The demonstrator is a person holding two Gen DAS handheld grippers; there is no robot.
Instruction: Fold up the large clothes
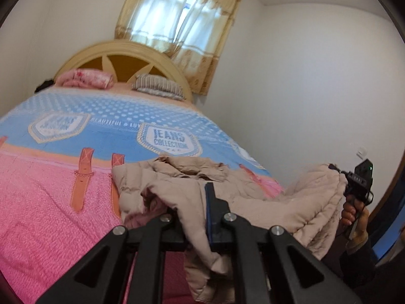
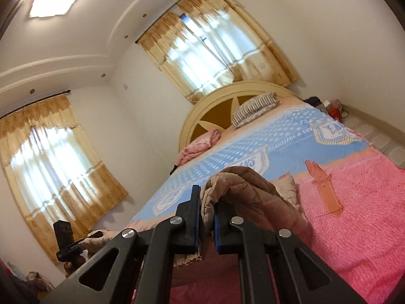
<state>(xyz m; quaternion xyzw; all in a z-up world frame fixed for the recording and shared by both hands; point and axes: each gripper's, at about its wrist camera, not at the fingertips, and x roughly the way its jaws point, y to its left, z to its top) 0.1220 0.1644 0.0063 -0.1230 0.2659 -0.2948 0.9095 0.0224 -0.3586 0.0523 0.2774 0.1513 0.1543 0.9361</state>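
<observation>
Beige quilted jacket (image 1: 265, 202), puffy and crumpled, draped in folds above the pink and blue bedspread (image 1: 50, 190) near the foot of the bed. Pinched along 1 edge by the left gripper (image 1: 200, 202), jaws clamped on fabric. Bunched over the right gripper (image 2: 206, 217), likewise clamped on padded cloth.

Both grippers are matte black: the left gripper (image 1: 195, 217) and right gripper (image 2: 206, 217) have blue-padded fingers (image 2: 196, 228), silver round screws (image 1: 229, 217) and triangular cutouts; a dark sleeve (image 1: 364, 258) shows
</observation>
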